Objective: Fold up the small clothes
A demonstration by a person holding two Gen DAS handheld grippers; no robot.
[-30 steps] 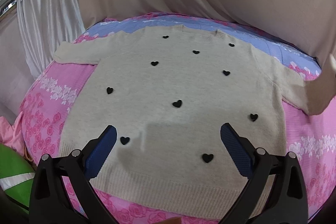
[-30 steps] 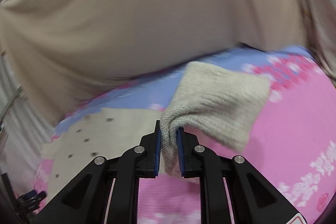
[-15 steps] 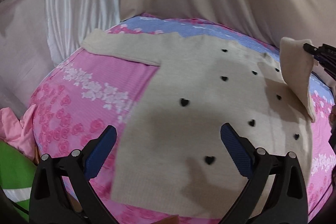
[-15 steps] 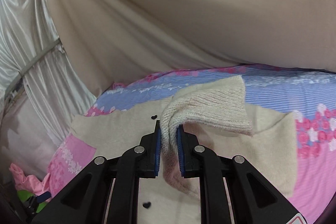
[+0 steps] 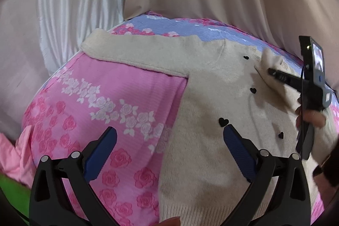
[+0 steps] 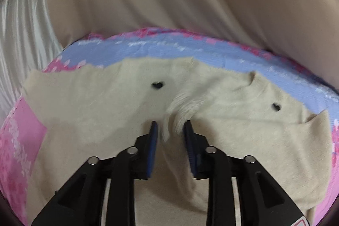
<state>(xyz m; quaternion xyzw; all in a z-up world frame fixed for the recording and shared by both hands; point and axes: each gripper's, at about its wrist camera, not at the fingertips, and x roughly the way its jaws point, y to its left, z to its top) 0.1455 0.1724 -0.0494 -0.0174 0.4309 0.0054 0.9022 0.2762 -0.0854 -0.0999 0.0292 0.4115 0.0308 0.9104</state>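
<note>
2 grippers work over our cream knitted sweater with small black hearts (image 5: 211,103), which lies flat on the pink and blue rose-print bedspread (image 5: 118,99). Our left gripper (image 5: 169,149) hovers low above the sweater's side edge, fingers spread wide. Our right gripper (image 6: 170,135), reaching in over the chest, has its blue pads (image 6: 153,141) parted, with the folded-in sleeve cuff (image 6: 182,113) loose between them.

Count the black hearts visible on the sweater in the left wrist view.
4. One near the collar, one mid-chest, one just above the left tool's right finger, one lower right. The folded sleeve and right tool may hide more.
</note>
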